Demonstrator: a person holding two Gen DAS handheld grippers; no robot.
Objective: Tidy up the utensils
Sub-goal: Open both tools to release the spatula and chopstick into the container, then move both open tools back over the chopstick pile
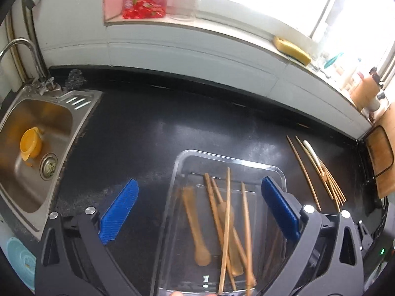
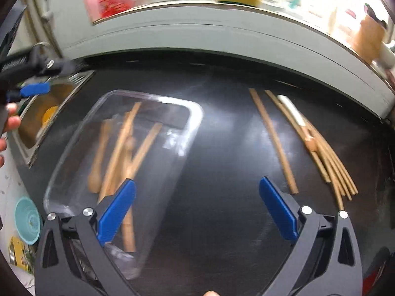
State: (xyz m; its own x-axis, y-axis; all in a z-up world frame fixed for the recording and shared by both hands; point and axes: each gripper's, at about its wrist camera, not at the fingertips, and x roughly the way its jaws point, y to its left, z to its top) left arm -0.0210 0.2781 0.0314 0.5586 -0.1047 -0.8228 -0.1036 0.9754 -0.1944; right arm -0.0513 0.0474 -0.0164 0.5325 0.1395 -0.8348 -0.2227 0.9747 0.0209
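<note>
Black kitchen bench (image 2: 222,148) carries loose chopsticks (image 2: 328,157) lying ahead-right of the empty, wide-open right gripper (image 2: 197,212), long axes running away from it, while the open left gripper (image 1: 200,209) hovers over the glass tray (image 1: 182,162).

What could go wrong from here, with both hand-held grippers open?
1. The chopsticks on the counter lie bunched and overlapping, with a white-handled spoon across them; the right hand-held gripper may pinch several or scatter them.
2. The glass tray already holds crossed utensils; another drop could bounce out.
3. The right wrist view is blurred, so aim may be off.
</note>
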